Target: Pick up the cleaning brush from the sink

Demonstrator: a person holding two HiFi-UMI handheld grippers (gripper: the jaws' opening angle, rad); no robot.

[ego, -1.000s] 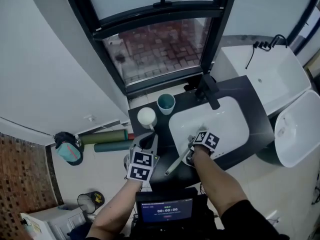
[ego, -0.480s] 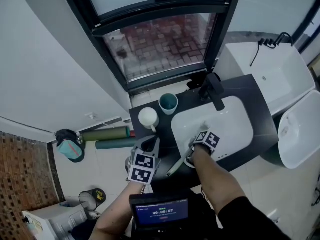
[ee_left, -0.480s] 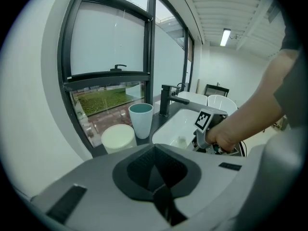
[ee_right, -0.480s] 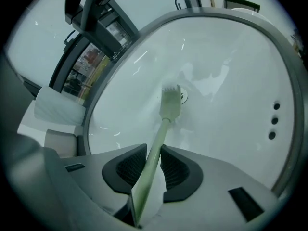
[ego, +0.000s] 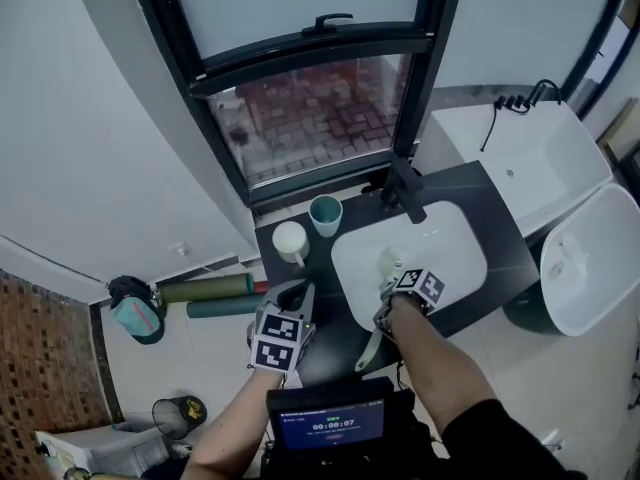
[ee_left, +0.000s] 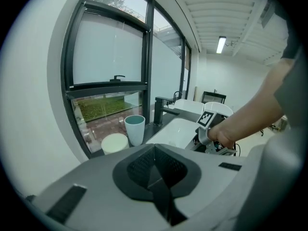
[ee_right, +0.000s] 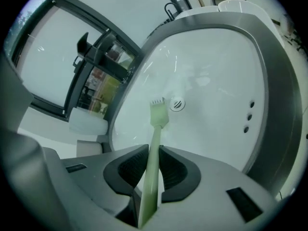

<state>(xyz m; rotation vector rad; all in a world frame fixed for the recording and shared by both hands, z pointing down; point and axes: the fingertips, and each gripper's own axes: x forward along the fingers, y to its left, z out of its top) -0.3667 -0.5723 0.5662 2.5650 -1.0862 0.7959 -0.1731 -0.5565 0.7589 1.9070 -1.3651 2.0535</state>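
Observation:
The pale green cleaning brush (ee_right: 155, 138) stands between the pads of my right gripper (ee_right: 149, 166), bristle head forward over the white sink (ee_right: 216, 76) near the drain (ee_right: 177, 104). The jaws are closing and the pads press on the handle. In the head view the brush (ego: 388, 264) crosses the sink's (ego: 455, 238) near left rim under my right gripper (ego: 386, 302), its handle end sticking out toward me. My left gripper (ego: 297, 294) hovers over the dark counter left of the sink. In its own view my left gripper (ee_left: 155, 165) is shut with nothing in it.
A black faucet (ego: 402, 190) stands behind the sink. A teal cup (ego: 325, 213) and a white cup (ego: 291, 238) sit on the counter's far left corner. A white bathtub (ego: 530, 158) and a toilet (ego: 590, 258) lie to the right. A screen (ego: 325, 420) hangs below.
My right gripper has shut on the brush handle and tipped it, so the handle end now points toward me. Both hands drifted slightly.

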